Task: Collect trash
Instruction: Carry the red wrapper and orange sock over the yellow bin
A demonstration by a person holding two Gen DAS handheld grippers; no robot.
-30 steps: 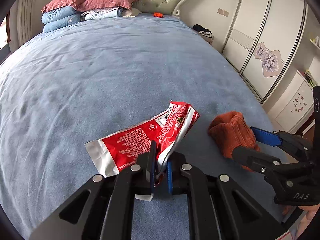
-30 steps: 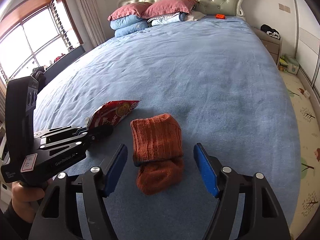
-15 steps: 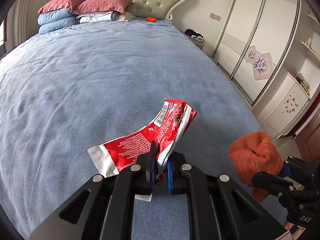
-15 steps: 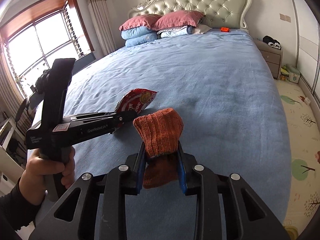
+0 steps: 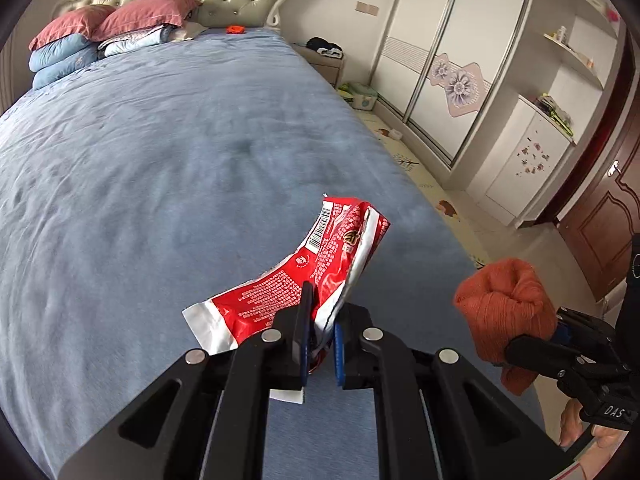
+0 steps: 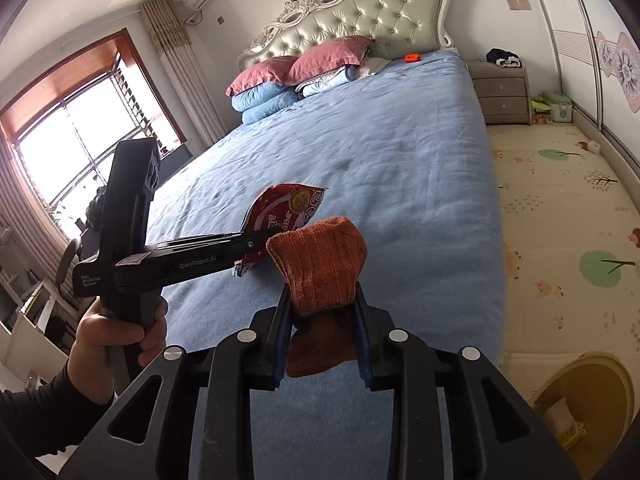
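A crumpled red and white snack wrapper (image 5: 280, 296) hangs above the blue bed (image 5: 160, 160), with my left gripper (image 5: 324, 314) shut on its lower edge. In the right wrist view the same wrapper (image 6: 286, 208) sticks out past the left gripper (image 6: 256, 245), which a hand (image 6: 108, 340) holds. My right gripper (image 6: 322, 300) is shut on a rolled orange sock (image 6: 320, 260), lifted off the bed near its right edge. From the left wrist view the sock (image 5: 504, 292) shows at the right, held in the right gripper (image 5: 540, 340).
A yellow bin (image 6: 592, 380) with some trash inside stands on the patterned floor mat (image 6: 560, 220) right of the bed. Pillows (image 6: 304, 68) and a small orange object (image 6: 412, 57) lie at the headboard. A nightstand (image 6: 500, 88) and wardrobe doors (image 5: 440, 60) line the right side.
The right gripper closed on the orange sock and lifted it off the bed. Both grippers swung right toward the bed's edge, the left still holding the wrapper.
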